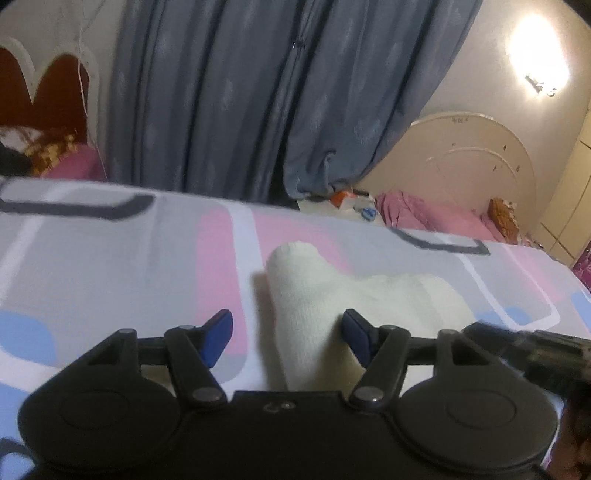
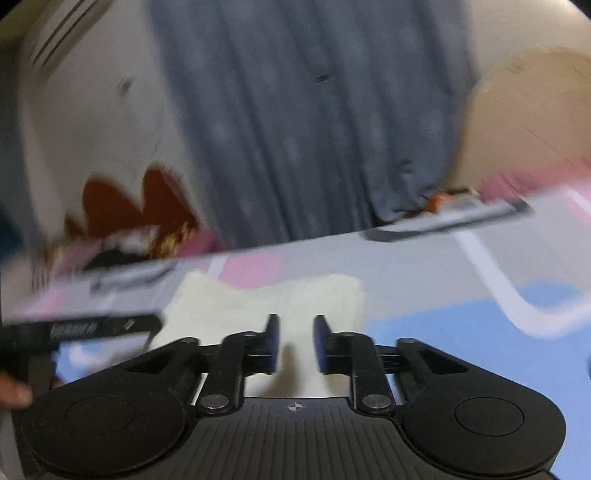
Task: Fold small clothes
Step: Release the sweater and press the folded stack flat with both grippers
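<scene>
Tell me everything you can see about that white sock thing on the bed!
The sock is cream-white and looks soft and knitted. It seems to be a pair lying flat in a V, rounded ends pointing away, on the patterned bedsheet. Its near part lies between the left gripper's open blue pads. The picture does not show any pad pressing on it.

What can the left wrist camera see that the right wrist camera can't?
Only the left wrist view shows the bright wall lamp and the left gripper up close, its blue fingers standing wide on either side of the white sock. Only the right wrist view shows the right gripper up close, its fingers near together with a narrow gap, and a white unit with slats high on the wall. Both show the sock, the patterned bedsheet, the grey-blue curtain and the cream headboard. The right view is blurred.
</scene>
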### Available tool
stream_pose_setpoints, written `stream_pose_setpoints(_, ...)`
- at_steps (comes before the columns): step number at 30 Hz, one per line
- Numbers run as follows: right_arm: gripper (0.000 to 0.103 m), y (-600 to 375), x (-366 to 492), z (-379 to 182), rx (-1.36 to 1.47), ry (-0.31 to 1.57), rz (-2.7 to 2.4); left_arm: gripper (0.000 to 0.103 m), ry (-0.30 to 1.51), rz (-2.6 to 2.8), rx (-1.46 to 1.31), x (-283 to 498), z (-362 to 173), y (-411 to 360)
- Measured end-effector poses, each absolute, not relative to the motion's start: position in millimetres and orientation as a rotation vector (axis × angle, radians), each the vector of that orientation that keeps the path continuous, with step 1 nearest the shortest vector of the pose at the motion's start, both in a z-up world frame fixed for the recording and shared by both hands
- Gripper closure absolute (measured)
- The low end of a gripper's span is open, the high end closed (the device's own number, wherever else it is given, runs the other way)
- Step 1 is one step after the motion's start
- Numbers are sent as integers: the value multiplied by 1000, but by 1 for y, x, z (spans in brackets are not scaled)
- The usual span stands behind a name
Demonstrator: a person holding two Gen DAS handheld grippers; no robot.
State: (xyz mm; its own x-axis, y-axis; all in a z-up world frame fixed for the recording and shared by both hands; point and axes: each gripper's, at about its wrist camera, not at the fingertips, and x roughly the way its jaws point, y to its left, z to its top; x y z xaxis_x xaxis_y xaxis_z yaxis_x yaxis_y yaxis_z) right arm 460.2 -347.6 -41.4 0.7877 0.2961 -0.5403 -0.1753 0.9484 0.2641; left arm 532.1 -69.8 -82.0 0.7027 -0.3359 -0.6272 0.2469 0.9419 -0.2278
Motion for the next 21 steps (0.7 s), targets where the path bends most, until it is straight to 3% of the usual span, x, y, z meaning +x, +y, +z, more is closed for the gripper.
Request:
stream_pose_setpoints(2, 94, -335, 472, -57, 74, 677, 211, 25, 750, -314, -124, 544, -95, -72)
stream_pose_setpoints(5, 103, -354, 475, -70, 108, 713, 156, 21, 763, -304, -147, 546, -107, -72)
stream_pose_setpoints(11, 103, -376, 454, -50, 135, 675, 121, 33, 732, -323, -150, 515, -86, -65)
stream_pose_setpoints(14, 84, -387, 418, -36, 194, 636, 129, 33, 699, -348, -151, 484, -79, -53)
stream_pose_setpoints(21, 83, -378, 356, -36, 323, 666, 184, 29, 730, -334, -131, 445, -91, -46)
